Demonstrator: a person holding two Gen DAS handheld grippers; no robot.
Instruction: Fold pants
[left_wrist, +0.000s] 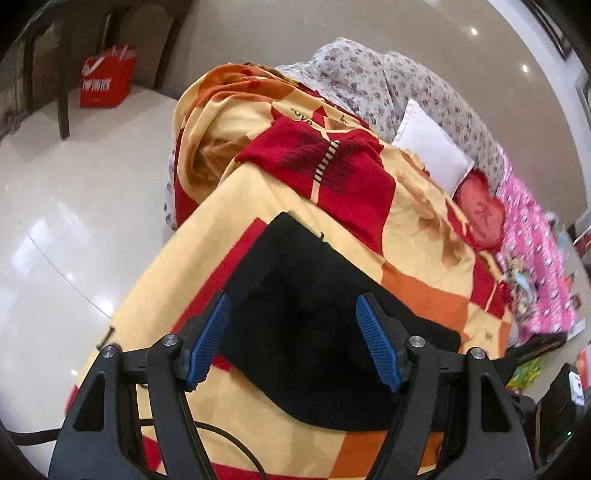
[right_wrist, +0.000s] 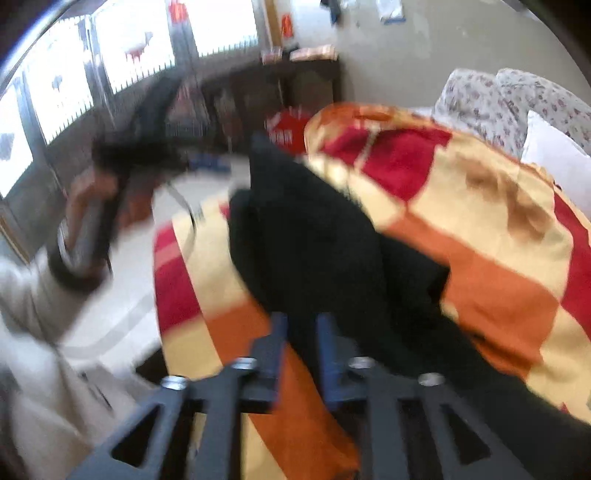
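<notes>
One pair of black pants (left_wrist: 314, 332) – folded flat, left claw (left_wrist: 291, 339) wide open, right claw (right_wrist: 301, 347) pinching them.

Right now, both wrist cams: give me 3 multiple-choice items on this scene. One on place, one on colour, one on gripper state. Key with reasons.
1. Where do the black pants lie?
A. on the floor
B. on the checked blanket
C. on a chair

2. What colour is the bag on the floor?
A. red
B. green
C. white

3. How does the left gripper stand?
A. shut on the pants
B. shut on the blanket
C. open over the pants

Key: 1 B, the pants rest on the red, orange and yellow squares in both views. 2 A, the bag by the chair leg is red with white print. 3 C, the blue pads sit wide apart with the pants seen between them.
</notes>
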